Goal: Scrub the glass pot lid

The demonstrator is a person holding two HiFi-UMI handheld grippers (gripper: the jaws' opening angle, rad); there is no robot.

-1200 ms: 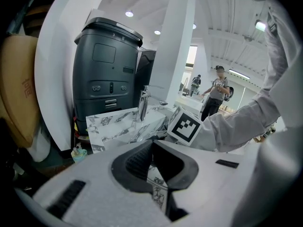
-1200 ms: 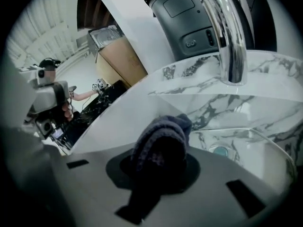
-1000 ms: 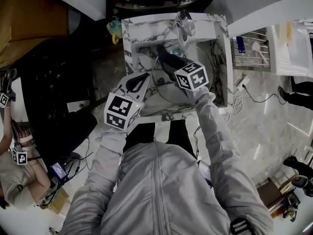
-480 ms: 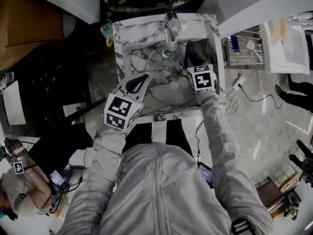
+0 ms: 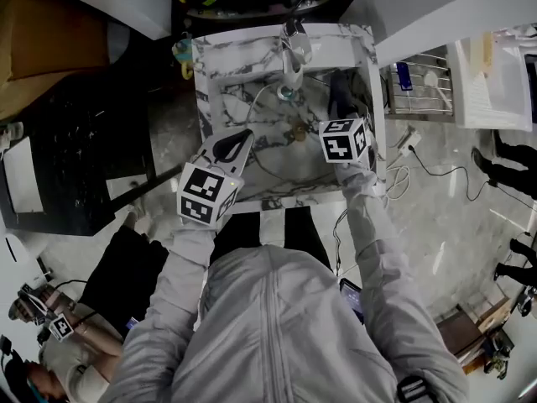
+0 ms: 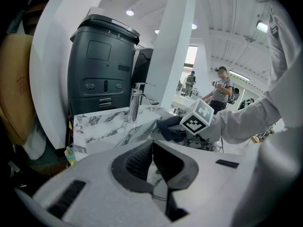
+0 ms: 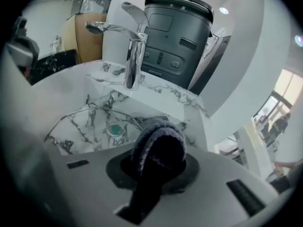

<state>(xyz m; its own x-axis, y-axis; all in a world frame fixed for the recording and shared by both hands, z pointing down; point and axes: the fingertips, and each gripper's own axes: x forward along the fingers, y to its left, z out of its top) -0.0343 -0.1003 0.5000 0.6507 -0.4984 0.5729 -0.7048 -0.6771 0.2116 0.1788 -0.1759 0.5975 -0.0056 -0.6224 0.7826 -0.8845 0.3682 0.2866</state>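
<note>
A glass pot lid (image 5: 278,139) stands tilted in the marble sink (image 5: 210,99), and its thin rim shows as an arc (image 7: 75,112). My left gripper (image 5: 245,134) is at the lid's left edge, shut on the rim; glass (image 6: 157,178) shows between the closed jaws (image 6: 152,148). My right gripper (image 5: 342,107) is over the sink's right side, off the lid, shut on a dark folded cloth (image 5: 339,91) that bulges out of its jaws (image 7: 158,141). The left gripper view shows the right gripper's marker cube (image 6: 199,118) and the cloth (image 6: 170,127).
A chrome faucet (image 5: 291,44) stands at the sink's back, above a teal drain (image 7: 113,129). A dish rack (image 5: 428,82) is to the right. A black appliance (image 6: 99,70) stands behind the sink. A person (image 5: 59,342) crouches at the lower left.
My right gripper has carried the cloth from over the lid in mid-sink to the sink's right side. The left gripper has stayed on the lid's rim.
</note>
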